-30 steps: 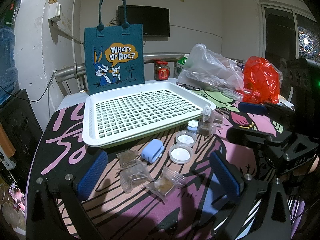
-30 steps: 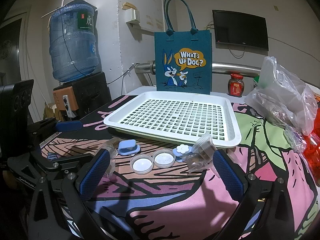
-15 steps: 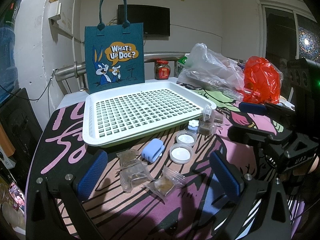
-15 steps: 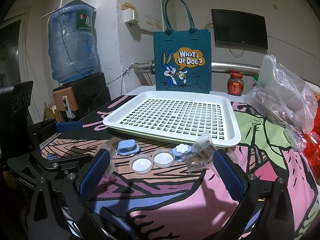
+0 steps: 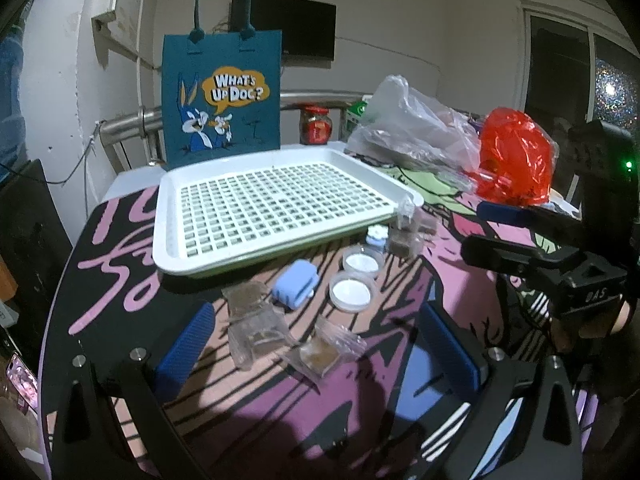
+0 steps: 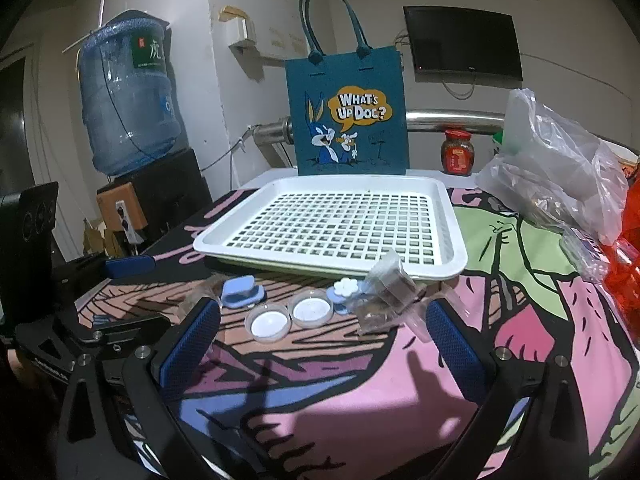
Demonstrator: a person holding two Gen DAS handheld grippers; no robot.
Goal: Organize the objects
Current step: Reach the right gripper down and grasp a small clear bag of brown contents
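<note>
A white slotted tray (image 5: 168,216) (image 6: 456,240) lies in the middle of the patterned table. Along its near edge sit small items: a light blue case (image 5: 295,284) (image 6: 241,291), two round white-lidded tubs (image 5: 353,290) (image 6: 268,323), a white flower piece on blue (image 5: 376,236) (image 6: 347,289), and several clear pouches of brown stuff (image 5: 256,330) (image 6: 390,286). My left gripper (image 5: 316,354) hovers open just before the pouches, nothing between its blue pads. My right gripper (image 6: 322,344) is open too, low over the table in front of the tubs.
A teal cartoon tote bag (image 5: 222,92) (image 6: 346,114) stands behind the tray. Clear plastic bags (image 5: 408,128) (image 6: 560,172) and a red bag (image 5: 514,156) crowd the right side. A red-lidded jar (image 6: 458,152) and a water jug (image 6: 128,96) stand at the back.
Both grippers have drifted slightly; the scene in the right wrist view sits a little lower and closer. Nothing on the table has moved.
</note>
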